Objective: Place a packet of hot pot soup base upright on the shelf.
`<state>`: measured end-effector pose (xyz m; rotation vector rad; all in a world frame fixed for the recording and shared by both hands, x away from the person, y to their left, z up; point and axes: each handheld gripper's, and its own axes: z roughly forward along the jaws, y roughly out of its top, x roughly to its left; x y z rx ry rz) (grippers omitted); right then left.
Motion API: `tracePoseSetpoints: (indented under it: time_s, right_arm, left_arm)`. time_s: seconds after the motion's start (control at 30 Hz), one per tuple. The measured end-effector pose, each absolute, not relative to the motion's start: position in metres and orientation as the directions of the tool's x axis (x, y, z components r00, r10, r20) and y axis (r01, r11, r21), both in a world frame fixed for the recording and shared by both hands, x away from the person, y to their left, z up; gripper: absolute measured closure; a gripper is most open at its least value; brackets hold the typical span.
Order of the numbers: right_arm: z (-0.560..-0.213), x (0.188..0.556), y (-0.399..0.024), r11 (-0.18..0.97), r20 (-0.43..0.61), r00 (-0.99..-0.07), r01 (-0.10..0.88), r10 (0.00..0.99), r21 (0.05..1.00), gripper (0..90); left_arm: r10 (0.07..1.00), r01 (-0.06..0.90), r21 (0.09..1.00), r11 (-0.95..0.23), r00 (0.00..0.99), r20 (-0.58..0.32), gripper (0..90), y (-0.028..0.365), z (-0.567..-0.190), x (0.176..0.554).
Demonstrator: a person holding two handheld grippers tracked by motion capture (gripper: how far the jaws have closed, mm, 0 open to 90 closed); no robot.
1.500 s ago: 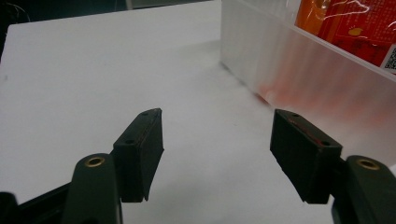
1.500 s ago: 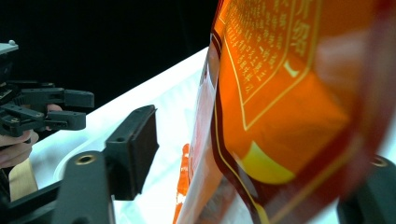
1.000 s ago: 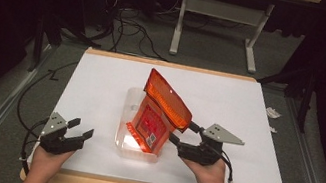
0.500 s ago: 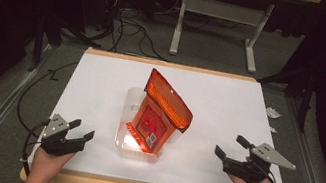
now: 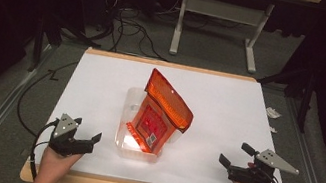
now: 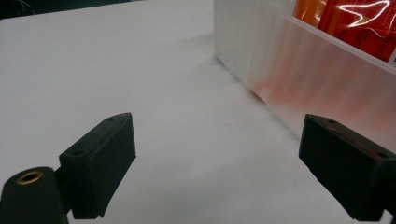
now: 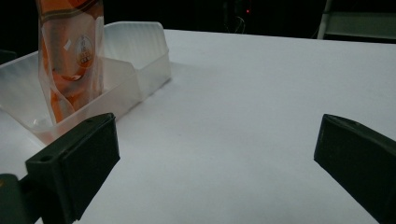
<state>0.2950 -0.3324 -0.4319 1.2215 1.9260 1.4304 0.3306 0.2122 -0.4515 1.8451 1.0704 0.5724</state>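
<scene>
Standing in the clear plastic bin (image 5: 129,116) mid-table, the orange pouch (image 5: 162,114) runs its long axis upward, tilted, top edge leaning away from you and rightward (barcode side facing you). Your left gripper (image 5: 87,138) and right gripper (image 5: 233,155) rest on the white tabletop (image 5: 229,108), well apart from it, both jaws spread and empty.

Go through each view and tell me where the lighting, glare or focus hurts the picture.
High view: white table brightly lit, surroundings nearly black; a glare spot in the clear bin. Left gripper view: streaks of glare on the orange pouch; the near jaws are soft. Right gripper view: dim, black background, jaws blurred.
</scene>
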Motion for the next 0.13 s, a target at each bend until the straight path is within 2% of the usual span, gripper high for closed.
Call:
tracePoseSetpoints:
  time_s: [0.13]
  right_arm:
    - [-0.4319,0.2956,-0.3295,0.075,0.144,-0.507,0.386,0.850,0.919,0.0]
  left_arm:
    - [0.855,0.438,0.873,-0.214,0.517,-0.050,11.1,0.2191,-0.4502,0.3289]
